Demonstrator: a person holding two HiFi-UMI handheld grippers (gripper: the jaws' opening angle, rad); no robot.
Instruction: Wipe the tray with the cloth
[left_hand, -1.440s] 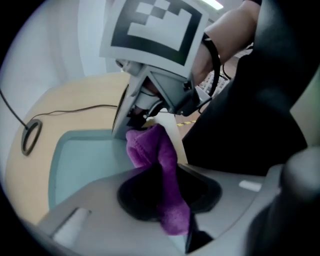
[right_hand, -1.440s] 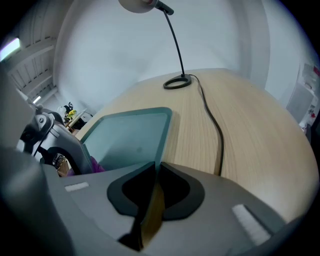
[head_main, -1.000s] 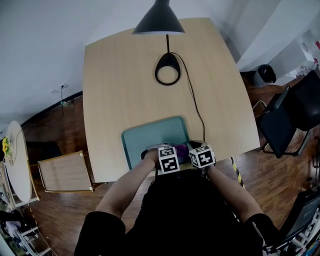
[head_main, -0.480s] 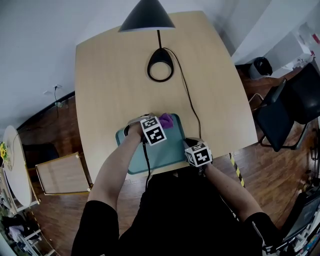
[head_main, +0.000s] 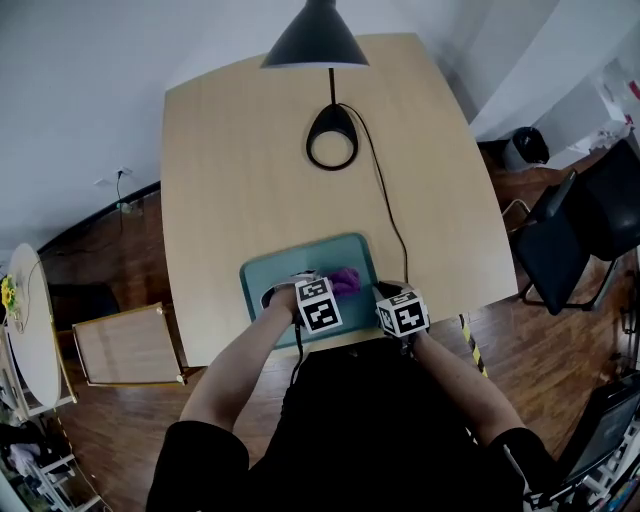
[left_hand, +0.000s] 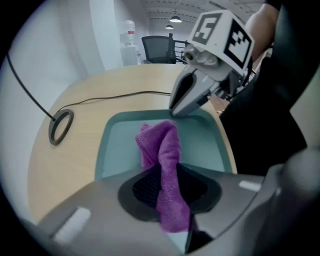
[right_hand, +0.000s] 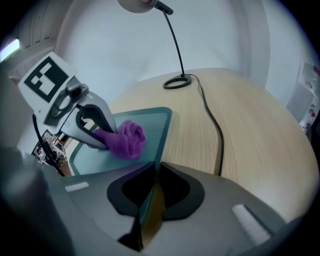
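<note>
A teal tray (head_main: 290, 268) lies at the near edge of the wooden table (head_main: 250, 160). My left gripper (head_main: 335, 290) is shut on a purple cloth (head_main: 346, 280), and the cloth rests on the tray's near right part. In the left gripper view the cloth (left_hand: 166, 155) runs from between my jaws down onto the tray (left_hand: 117, 142). My right gripper (head_main: 382, 297) is shut on the tray's right rim (right_hand: 161, 145). The right gripper view also shows the bunched cloth (right_hand: 126, 140) under the left gripper (right_hand: 95, 127).
A black lamp (head_main: 316, 40) hangs over the table's far side, with its ring base (head_main: 333, 138) behind the tray. The lamp's cable (head_main: 392, 215) runs along the table to the right of the tray. A black chair (head_main: 585, 225) stands to the right, and a low wooden stand (head_main: 130, 345) to the left.
The left gripper carried the cloth from the tray's near edge to its far side, then back toward the near right. The right gripper stayed on the tray's rim.
</note>
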